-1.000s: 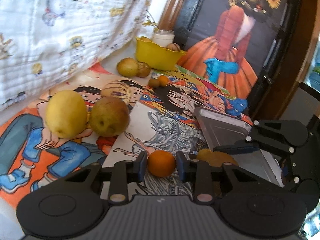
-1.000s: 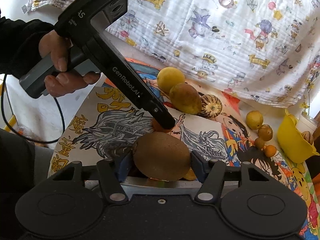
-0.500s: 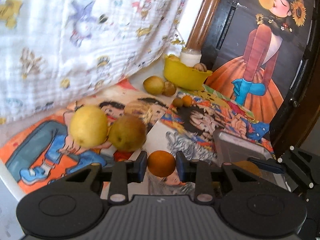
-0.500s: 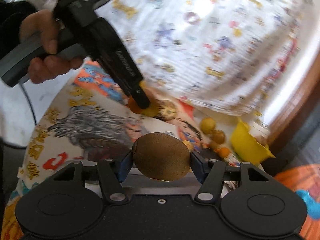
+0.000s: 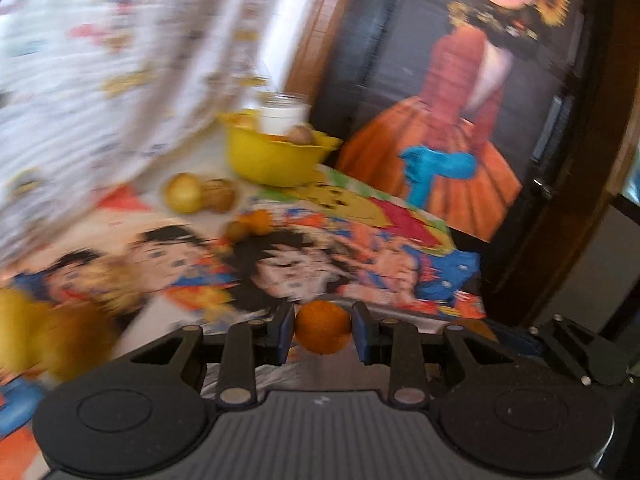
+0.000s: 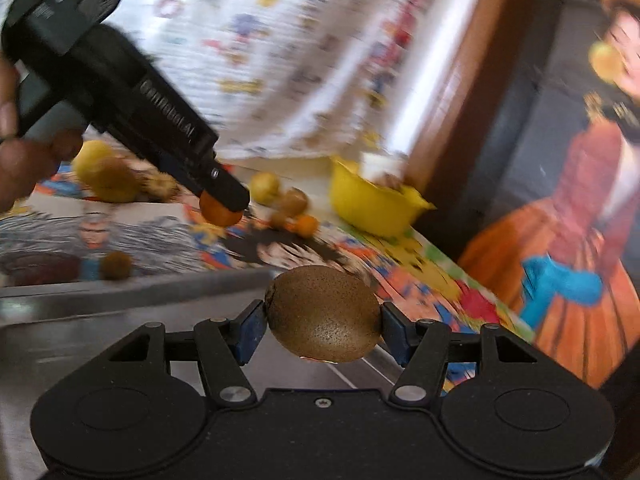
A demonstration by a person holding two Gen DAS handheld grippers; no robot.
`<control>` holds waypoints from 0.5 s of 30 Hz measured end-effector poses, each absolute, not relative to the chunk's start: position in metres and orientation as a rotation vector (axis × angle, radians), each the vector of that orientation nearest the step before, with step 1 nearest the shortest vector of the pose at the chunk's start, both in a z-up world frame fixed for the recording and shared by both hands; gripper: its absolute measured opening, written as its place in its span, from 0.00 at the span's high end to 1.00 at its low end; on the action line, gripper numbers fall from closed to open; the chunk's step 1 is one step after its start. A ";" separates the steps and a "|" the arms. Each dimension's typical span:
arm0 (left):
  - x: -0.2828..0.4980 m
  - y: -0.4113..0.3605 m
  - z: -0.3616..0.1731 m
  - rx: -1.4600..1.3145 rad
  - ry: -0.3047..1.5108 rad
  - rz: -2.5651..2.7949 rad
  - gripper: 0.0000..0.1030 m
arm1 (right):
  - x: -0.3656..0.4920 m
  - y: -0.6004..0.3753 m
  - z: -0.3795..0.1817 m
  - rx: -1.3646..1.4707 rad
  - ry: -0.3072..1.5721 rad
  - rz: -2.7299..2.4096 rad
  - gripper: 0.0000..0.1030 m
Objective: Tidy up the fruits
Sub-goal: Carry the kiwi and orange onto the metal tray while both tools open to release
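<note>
My left gripper (image 5: pixel 323 330) is shut on a small orange (image 5: pixel 323 331) and carries it above the cartoon-printed table cover. From the right wrist view that same left gripper (image 6: pixel 224 204) hangs over the table with the small orange (image 6: pixel 218 213) at its tip. My right gripper (image 6: pixel 323 322) is shut on a brown kiwi (image 6: pixel 323 314), held over a grey metal tray (image 6: pixel 100 320). A yellow bowl (image 5: pixel 276 158) with some fruit in it stands at the back, also visible as the yellow bowl (image 6: pixel 376 208) ahead of the kiwi.
Loose fruit lies on the cover: a yellow fruit (image 5: pixel 184 198) and a brown one (image 5: pixel 219 196) near the bowl, two small ones (image 5: pixel 250 226), bigger ones at left (image 5: pixel 48 336). A white jar (image 5: pixel 283 118) stands behind the bowl. A patterned cloth (image 5: pixel 100 60) hangs left; a painted panel (image 5: pixel 480 100) stands right.
Both grippers swung toward the yellow bowl, each keeping its fruit. The big yellow and brown fruits slid to the left edge of the left wrist view, and the right wrist rolled.
</note>
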State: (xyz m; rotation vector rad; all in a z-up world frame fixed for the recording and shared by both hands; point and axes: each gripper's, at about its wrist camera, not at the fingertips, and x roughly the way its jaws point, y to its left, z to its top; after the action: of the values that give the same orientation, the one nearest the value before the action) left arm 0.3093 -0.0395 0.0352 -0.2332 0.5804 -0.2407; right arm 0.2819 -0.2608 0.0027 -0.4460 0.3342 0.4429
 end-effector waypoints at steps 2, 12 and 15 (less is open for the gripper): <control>0.322 -0.058 0.031 -0.193 0.588 -0.269 0.67 | 0.290 -0.267 0.000 -0.425 0.354 0.415 0.39; 0.365 -0.097 0.002 -0.130 0.663 -0.288 0.67 | 0.321 -0.277 -0.017 -0.384 0.447 0.368 0.39; 0.372 -0.099 -0.005 -0.134 0.691 -0.271 0.67 | 0.324 -0.276 -0.021 -0.384 0.460 0.372 0.39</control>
State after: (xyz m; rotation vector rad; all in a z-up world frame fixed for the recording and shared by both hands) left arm 0.3720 -0.0986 -0.0054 -0.1342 0.6909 -0.2713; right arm 0.3241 -0.2765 -0.0210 -0.3843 0.4605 0.3716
